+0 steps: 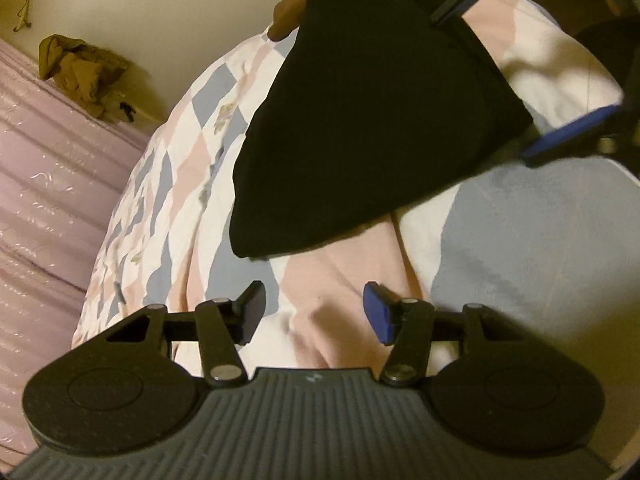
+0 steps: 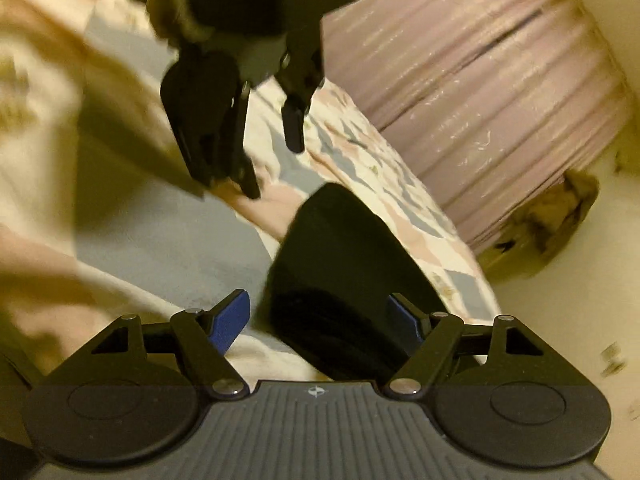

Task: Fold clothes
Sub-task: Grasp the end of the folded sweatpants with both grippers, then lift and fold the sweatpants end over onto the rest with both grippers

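Note:
A folded black garment (image 1: 372,120) lies on a patchwork quilt (image 1: 180,184) of pink, white and grey-blue. My left gripper (image 1: 314,312) is open and empty, hovering over the quilt just short of the garment's near edge. My right gripper (image 1: 504,76) shows at the garment's far right side, jaws wide apart around its edge. In the right wrist view the black garment (image 2: 340,272) lies between the open fingers of my right gripper (image 2: 320,320). The left gripper (image 2: 268,168) hangs above the quilt (image 2: 160,248) there, jaws apart.
A brown garment (image 1: 290,8) peeks out from behind the black one. An olive jacket (image 1: 80,68) lies by the wall. A mauve wrinkled cover (image 1: 44,200) borders the quilt; it also shows in the right wrist view (image 2: 480,92).

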Tool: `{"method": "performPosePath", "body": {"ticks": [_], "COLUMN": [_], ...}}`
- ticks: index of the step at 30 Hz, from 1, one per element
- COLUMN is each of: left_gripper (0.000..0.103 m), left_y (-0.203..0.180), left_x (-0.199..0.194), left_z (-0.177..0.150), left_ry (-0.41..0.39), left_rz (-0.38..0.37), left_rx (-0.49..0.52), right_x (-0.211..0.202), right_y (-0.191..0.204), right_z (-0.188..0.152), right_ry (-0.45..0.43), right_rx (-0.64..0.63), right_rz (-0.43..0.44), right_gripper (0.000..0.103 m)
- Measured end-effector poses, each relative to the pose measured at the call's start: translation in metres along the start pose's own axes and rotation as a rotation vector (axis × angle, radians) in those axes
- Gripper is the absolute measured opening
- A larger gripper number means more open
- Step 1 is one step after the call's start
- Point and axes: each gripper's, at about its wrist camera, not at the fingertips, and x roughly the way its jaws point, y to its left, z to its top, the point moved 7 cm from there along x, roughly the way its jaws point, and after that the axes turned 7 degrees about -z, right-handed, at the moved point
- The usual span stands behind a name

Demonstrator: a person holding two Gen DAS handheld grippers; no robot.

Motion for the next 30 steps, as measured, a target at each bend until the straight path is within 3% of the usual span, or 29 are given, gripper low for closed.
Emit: {"method": "performPosePath", "body": {"ticks": [3,5,6,11,14,15,16,17,18,20,23,25,27,28,29,30], "left_gripper": [0.051,0.052,0.052,0.052,0.053,0.053,0.053,0.052,0.051,0.032,0.019,0.018,0.018,0.018,0.018,0.018], "left_y": [0.006,0.008,0.009,0.011,0.010,0.010,0.011,0.012,0.015,0.018,0.017,0.019,0.020,0.020,0.021,0.021], "left_x": [0.009,0.015,0.018,0.039,0.053,0.057,0.061,0.065,0.069,0.077,0.089,0.094,0.095,0.096,0.097,0.097], "left_z": [0.000,0.003,0.004,0.011,0.014,0.015,0.016,0.017,0.018,0.018,0.013,0.013,0.013,0.013,0.013,0.013], "left_ry": [-0.022,-0.031,-0.036,-0.049,-0.048,-0.048,-0.048,-0.047,-0.043,-0.024,0.006,0.014,0.015,0.015,0.015,0.015], "left_rz": [0.000,0.001,0.002,0.035,0.048,0.045,0.040,0.032,0.026,0.022,0.035,0.032,0.032,0.034,0.036,0.037], "left_rx": [0.003,0.029,0.047,0.217,0.347,0.379,0.409,0.426,0.436,0.466,0.544,0.544,0.523,0.516,0.508,0.499], "right_x": [0.018,0.027,0.030,0.040,0.042,0.042,0.042,0.043,0.043,0.044,0.045,0.045,0.043,0.042,0.041,0.042], "right_y": [0.004,0.005,0.005,0.013,0.007,0.003,0.000,-0.003,-0.006,-0.012,-0.022,-0.028,-0.024,-0.021,-0.018,-0.015], "right_z": [0.000,0.002,0.002,-0.002,-0.001,-0.001,0.000,0.000,0.001,0.002,0.003,0.005,0.007,0.008,0.008,0.007], "right_ry": [0.012,0.008,0.009,-0.003,-0.005,-0.006,-0.006,-0.006,-0.006,-0.007,-0.008,-0.007,-0.015,-0.025,-0.031,-0.031], "right_rx": [-0.076,-0.108,-0.119,-0.176,-0.145,-0.130,-0.115,-0.100,-0.086,-0.056,-0.015,-0.013,-0.062,-0.090,-0.115,-0.136], "right_rz": [-0.069,-0.083,-0.080,-0.094,-0.076,-0.067,-0.058,-0.049,-0.040,-0.022,0.004,0.024,0.026,0.013,0.002,-0.006], "right_gripper": [0.070,0.055,0.052,0.051,0.049,0.044,0.032,0.028,0.026,0.020,0.016,0.017,0.028,0.053,0.068,0.066]}}
